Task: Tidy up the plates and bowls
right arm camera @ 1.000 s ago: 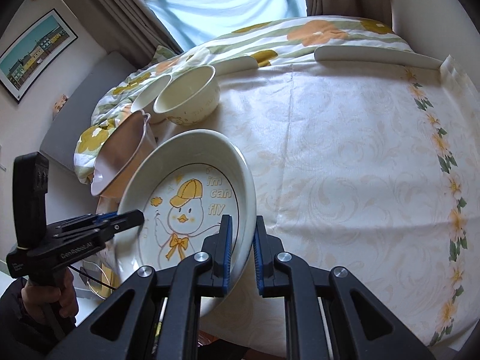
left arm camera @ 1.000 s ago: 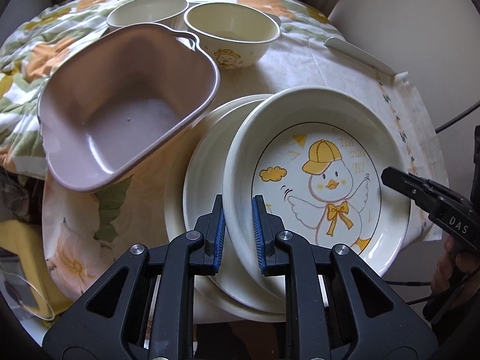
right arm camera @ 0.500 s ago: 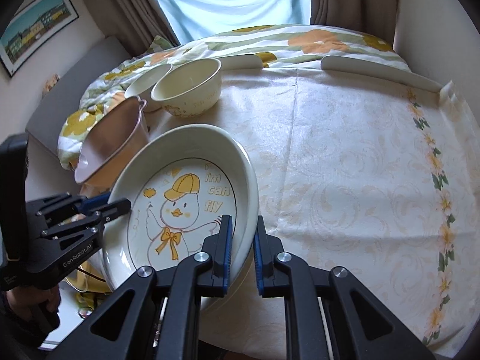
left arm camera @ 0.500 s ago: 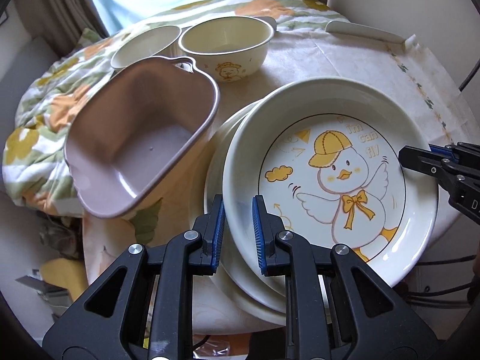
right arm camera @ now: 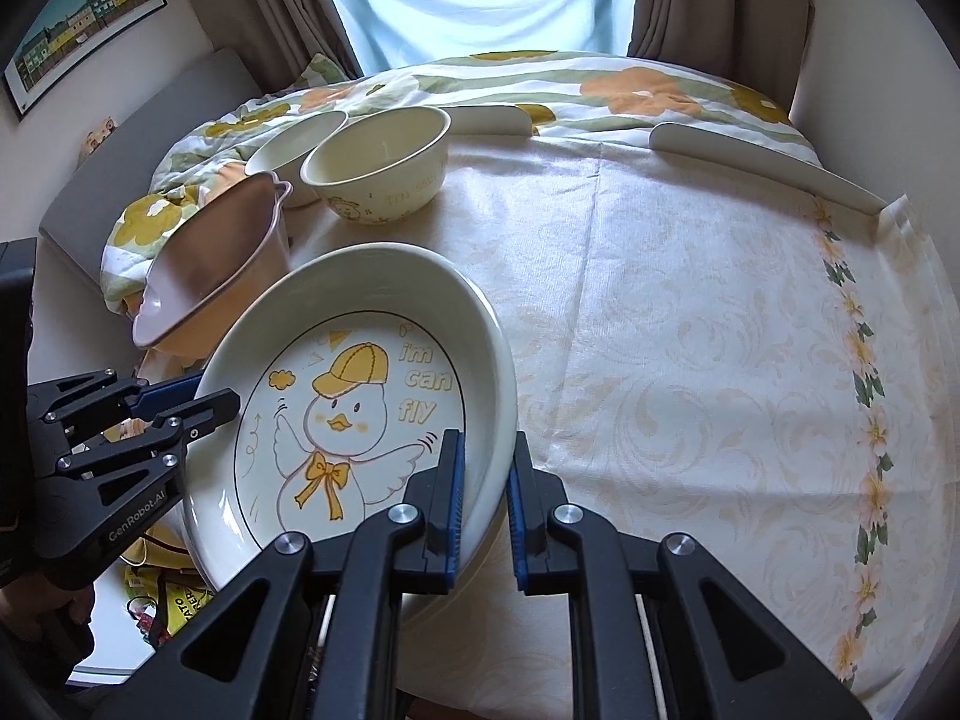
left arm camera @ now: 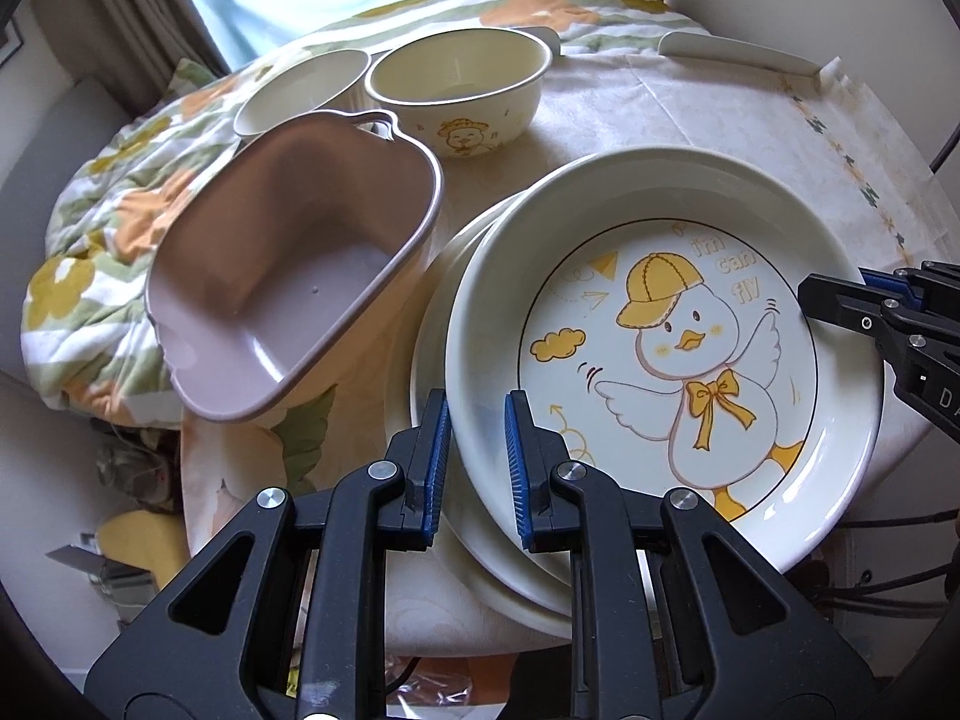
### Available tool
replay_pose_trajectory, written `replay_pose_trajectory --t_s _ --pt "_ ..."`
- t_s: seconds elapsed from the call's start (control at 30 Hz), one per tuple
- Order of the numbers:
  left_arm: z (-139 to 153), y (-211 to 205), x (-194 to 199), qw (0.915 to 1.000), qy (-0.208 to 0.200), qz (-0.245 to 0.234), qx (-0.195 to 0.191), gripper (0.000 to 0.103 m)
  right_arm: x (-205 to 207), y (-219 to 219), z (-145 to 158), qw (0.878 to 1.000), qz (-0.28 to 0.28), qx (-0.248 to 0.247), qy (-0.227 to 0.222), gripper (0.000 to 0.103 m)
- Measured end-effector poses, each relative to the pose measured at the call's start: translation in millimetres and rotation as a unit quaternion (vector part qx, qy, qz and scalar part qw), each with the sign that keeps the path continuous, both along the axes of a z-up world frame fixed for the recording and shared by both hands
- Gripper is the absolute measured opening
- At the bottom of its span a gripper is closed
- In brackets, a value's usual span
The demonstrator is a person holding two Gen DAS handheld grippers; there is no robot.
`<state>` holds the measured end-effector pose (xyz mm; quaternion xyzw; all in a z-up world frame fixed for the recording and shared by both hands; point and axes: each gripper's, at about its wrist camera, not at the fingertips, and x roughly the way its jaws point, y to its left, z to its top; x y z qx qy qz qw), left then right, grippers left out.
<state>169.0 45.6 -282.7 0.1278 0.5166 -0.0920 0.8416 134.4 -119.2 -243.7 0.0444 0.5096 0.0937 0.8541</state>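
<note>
Round cream ceramic duck plate [left arm camera: 660, 324] now levelled over the cream plate stack [left arm camera: 432, 324], w/ less tilt than before. Left gripper [left arm camera: 477, 468] & right gripper [right arm camera: 483, 495] clamped narrow on opposite rims. Probably ready for lowering.

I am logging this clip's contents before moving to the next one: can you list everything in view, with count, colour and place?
Duck plate: one, cream with a yellow-capped duck drawing, tilted up at the near table edge, rim clamped on opposite sides by both grippers.
Plates underneath: at least one, cream, under the duck plate; exact count unclear.
Square bowl: one, mauve-pink with handles, tilted, left of the plates.
Round bowls: two, cream, side by side at the far side of the table.
Tablecloth: one, cream with a flower border, covering the table.
Floral quilt: one, orange, yellow and green, behind the table.
Framed picture: one, colourful houses, on the left wall.
Left gripper: black with blue pads, shut on the plate's rim.
Right gripper: same colours, shut on the opposite rim.
</note>
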Motion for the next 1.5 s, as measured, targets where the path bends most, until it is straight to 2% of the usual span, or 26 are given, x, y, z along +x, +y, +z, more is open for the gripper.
replay_pose_trajectory --t_s 0.2,1.13,1.23,1.5 --pt "3.6 -3.4 -4.8 0.9997 -0.007 0.006 0.020 0.015 2.6 0.9 -0.9 1.000 0.011 -0.001 0.007 0.012" --pt "8.1 -3.5 -6.0 0.9983 0.010 0.047 0.033 0.015 15.1 8.2 -1.0 0.998 0.042 -0.037 0.041 0.012" --pt "12.9 -3.6 -7.7 0.9977 0.001 0.053 0.043 0.015 16.5 9.2 -0.9 0.997 0.047 -0.043 0.042 0.012" --pt "16.8 5.8 -5.3 0.9974 0.010 0.069 0.017 0.015 18.3 7.7 1.8 0.997 0.053 -0.033 0.040 0.012"
